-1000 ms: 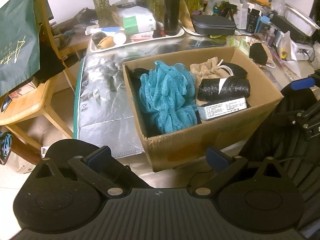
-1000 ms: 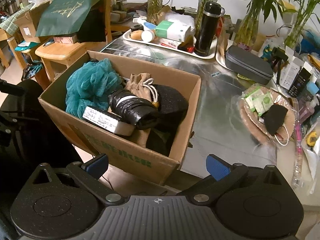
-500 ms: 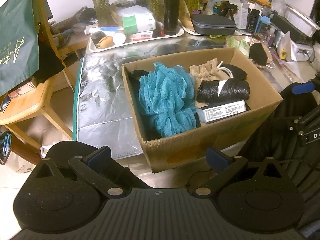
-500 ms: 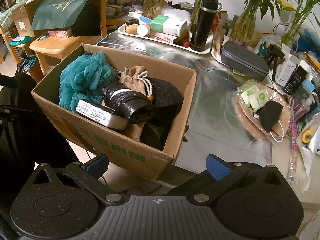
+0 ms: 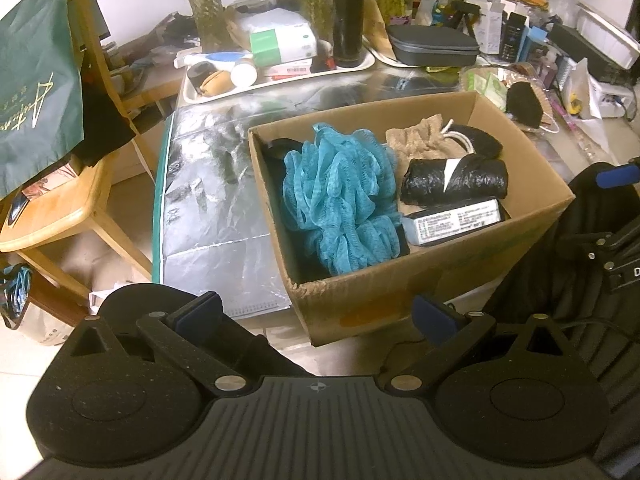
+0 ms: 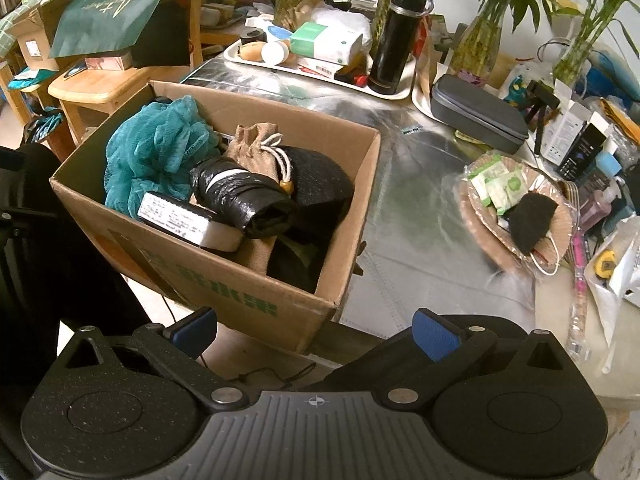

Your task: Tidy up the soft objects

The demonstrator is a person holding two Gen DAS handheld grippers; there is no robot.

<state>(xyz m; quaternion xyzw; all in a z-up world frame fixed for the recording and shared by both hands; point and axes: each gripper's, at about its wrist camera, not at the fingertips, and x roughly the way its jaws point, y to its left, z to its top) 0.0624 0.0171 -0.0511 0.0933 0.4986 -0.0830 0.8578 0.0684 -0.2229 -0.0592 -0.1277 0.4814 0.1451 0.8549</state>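
A cardboard box (image 5: pixel 420 296) (image 6: pixel 224 280) stands at the near edge of a silver-covered table. It holds a blue mesh bath sponge (image 5: pixel 340 196) (image 6: pixel 156 152), a tan drawstring pouch (image 5: pixel 424 140) (image 6: pixel 260 152), a black plastic roll (image 5: pixel 456 176) (image 6: pixel 248 196), a labelled sponge block (image 5: pixel 452 220) (image 6: pixel 188 224) and a black pad (image 6: pixel 320 180). My left gripper (image 5: pixel 316 320) is open and empty, below the box's near wall. My right gripper (image 6: pixel 316 328) is open and empty, at the box's near right corner.
A white tray (image 5: pixel 280 76) (image 6: pixel 320 68) with a black flask (image 5: pixel 348 12) (image 6: pixel 396 44) stands at the back. A grey case (image 6: pixel 480 112), a woven basket (image 6: pixel 516 208) with a black mask, plant vases and clutter lie right. A wooden chair (image 5: pixel 60 208) stands left.
Both views have shifted slightly, with the box sitting a little differently in each. Both grippers stay open and empty; nothing in the box has moved.
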